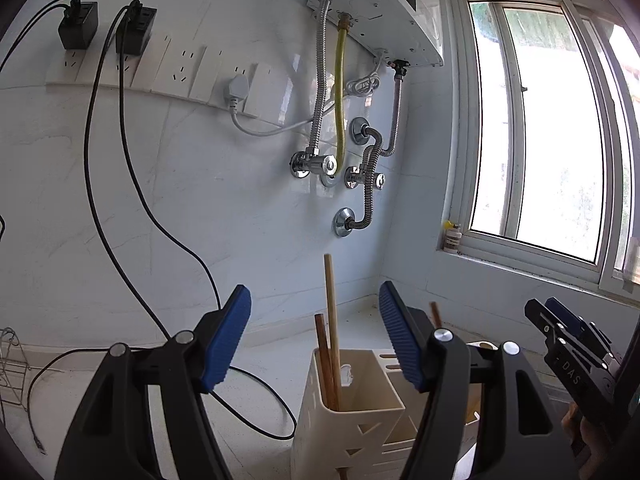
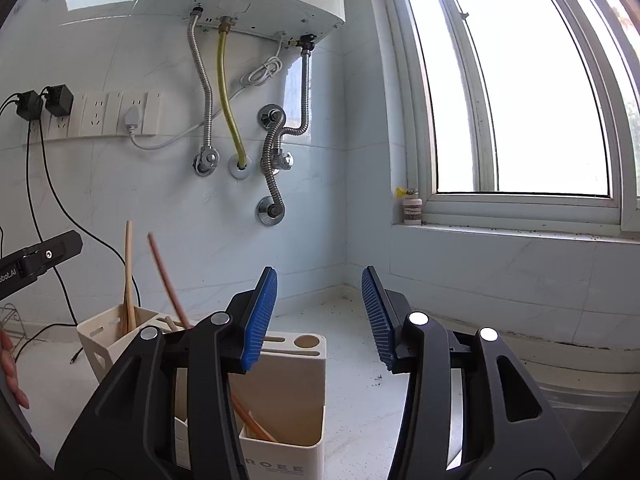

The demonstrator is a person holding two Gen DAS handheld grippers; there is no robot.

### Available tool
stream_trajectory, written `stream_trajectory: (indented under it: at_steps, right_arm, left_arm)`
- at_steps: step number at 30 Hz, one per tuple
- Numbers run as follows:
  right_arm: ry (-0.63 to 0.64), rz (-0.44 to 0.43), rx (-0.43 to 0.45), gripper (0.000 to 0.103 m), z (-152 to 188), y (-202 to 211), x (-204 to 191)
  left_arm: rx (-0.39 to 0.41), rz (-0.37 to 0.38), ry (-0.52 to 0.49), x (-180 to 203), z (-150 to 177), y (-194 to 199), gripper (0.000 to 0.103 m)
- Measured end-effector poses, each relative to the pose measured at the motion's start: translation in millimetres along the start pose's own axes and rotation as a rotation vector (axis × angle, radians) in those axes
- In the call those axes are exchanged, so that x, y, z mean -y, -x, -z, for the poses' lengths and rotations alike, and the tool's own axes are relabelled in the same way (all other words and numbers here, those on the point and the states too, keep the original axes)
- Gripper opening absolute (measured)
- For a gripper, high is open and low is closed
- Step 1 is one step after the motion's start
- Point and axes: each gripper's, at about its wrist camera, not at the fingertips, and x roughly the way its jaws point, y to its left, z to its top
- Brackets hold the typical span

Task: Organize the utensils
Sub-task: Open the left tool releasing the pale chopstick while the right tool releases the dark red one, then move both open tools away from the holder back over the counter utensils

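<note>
A cream utensil holder [image 1: 362, 412] with several compartments stands on the white counter below my left gripper [image 1: 314, 340]. Wooden chopsticks [image 1: 331, 332] stand upright in its near compartment. My left gripper is open and empty, its blue pads on either side above the holder. In the right wrist view the holder [image 2: 288, 384] is at lower left, with chopsticks [image 2: 129, 276] in the far compartment and a reddish chopstick [image 2: 164, 276] leaning in another. My right gripper [image 2: 320, 312] is open and empty, above and right of the holder. It also shows in the left wrist view [image 1: 560, 332].
A tiled wall with a socket strip [image 1: 160, 68], black cables [image 1: 120, 200], and water-heater pipes [image 1: 340, 120] is behind. A window [image 2: 520, 100] with a small bottle [image 2: 412, 206] on its sill is at right. A wire rack [image 1: 12, 368] stands far left.
</note>
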Motion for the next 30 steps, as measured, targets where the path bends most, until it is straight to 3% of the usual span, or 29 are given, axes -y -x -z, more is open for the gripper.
stream_trajectory:
  at_steps: [7,16,19,25,30]
  right_arm:
    - [-0.033,0.021,0.017,0.042,-23.0,19.5,9.4]
    - [-0.012,-0.023,0.026,0.043,-48.5,35.8,-4.4]
    - [-0.012,-0.047,0.027,0.051,-56.3,42.4,-12.2]
    - [-0.034,-0.101,0.028,0.055,-72.3,54.5,-26.4]
    - [-0.06,-0.15,0.03,0.061,-83.9,66.2,-38.1]
  left_arm:
    - [0.001,-0.039,-0.065,-14.3,-27.3,30.9,0.066]
    - [0.007,-0.105,-0.142,-43.9,-71.0,79.6,0.066]
    - [0.011,-0.143,-0.185,-55.6,-81.6,98.4,0.066]
    - [0.002,-0.217,-0.205,-80.1,-95.2,136.8,0.077]
    - [-0.022,-0.268,-0.21,-93.9,-99.7,163.7,0.077]
